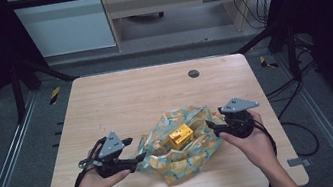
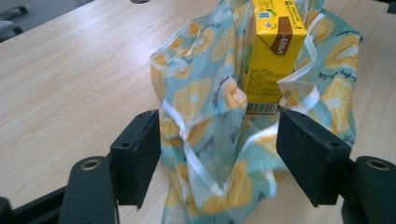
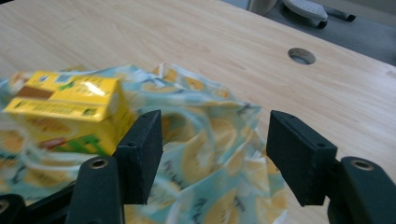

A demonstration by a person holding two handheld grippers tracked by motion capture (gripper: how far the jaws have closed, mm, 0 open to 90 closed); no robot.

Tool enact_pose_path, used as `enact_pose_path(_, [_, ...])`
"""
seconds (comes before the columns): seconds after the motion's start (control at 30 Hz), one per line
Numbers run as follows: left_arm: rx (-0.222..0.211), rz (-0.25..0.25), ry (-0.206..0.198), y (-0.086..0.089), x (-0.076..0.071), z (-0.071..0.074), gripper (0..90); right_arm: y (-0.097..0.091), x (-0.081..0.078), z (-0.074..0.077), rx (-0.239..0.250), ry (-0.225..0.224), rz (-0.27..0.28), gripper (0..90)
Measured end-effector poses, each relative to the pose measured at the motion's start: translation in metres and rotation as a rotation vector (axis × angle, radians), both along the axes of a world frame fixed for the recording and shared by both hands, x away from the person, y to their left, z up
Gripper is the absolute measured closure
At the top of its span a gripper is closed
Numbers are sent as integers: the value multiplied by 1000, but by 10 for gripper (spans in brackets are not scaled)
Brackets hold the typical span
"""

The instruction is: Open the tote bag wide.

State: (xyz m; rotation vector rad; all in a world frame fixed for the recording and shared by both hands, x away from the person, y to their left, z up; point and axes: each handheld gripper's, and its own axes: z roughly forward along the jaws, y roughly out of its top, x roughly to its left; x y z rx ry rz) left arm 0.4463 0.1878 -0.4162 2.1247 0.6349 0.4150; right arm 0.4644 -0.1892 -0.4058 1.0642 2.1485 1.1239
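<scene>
1. The left gripper point(image 1: 133, 149) sits at the left edge of the crumpled lemon-print bag point(image 1: 183, 146) on the wooden table point(image 1: 120, 101), held in the person's left hand point(image 1: 94, 178).
2. Seen in the left gripper view, its jaws stand wide apart and released. Folds of the bag point(image 2: 210, 140) lie in the gap between them, but the pads do not press on the film; the left pad sits just beside a fold, and whether it brushes the film I cannot tell.
3. The right gripper point(image 1: 212, 125) is at the bag's right edge, held in the right hand point(image 1: 253, 143), pointing inward at the bag.
4. In the right gripper view its jaws are also spread and gripping nothing. The bag point(image 3: 210, 140) lies beyond and below them, loose.
5. A yellow drink carton point(image 1: 181, 135) stands in the middle of the bag, between the two grippers.
6. In the left gripper view the carton point(image 2: 273, 51) is upright, with the bag's white-edged film gathered round its base.
7. In the right gripper view the carton point(image 3: 70, 109) is blurred, just left of the left jaw.
</scene>
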Motion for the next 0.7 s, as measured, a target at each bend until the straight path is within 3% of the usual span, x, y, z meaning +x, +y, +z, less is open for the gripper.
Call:
enact_pose_path(0.23, [28,-35,42,-28,31,-10,342,5,-15,-7,-31,25,46,353])
enact_pose_path(0.37, [39,-30,54,-33,39,-14,373,9,-13,-9,-46,23,63,354])
enact_pose_path(0.47, [52,-51,69,-40,44,-16,402,12,-9,-10,-33,20,45,379])
enact_pose_path(0.53, [70,-58,75,-45,47,-18,412,16,-5,-14,-43,41,51,356])
enact_pose_path(0.57, [82,-66,77,-47,49,-19,424,20,-3,-21,-59,90,60,291])
enact_pose_path(0.6, [93,-74,83,-52,51,-21,438,22,-3,-25,-66,108,65,259])
enact_pose_path(0.7, [126,-81,85,-58,52,-25,527,26,-7,-37,-98,135,87,219])
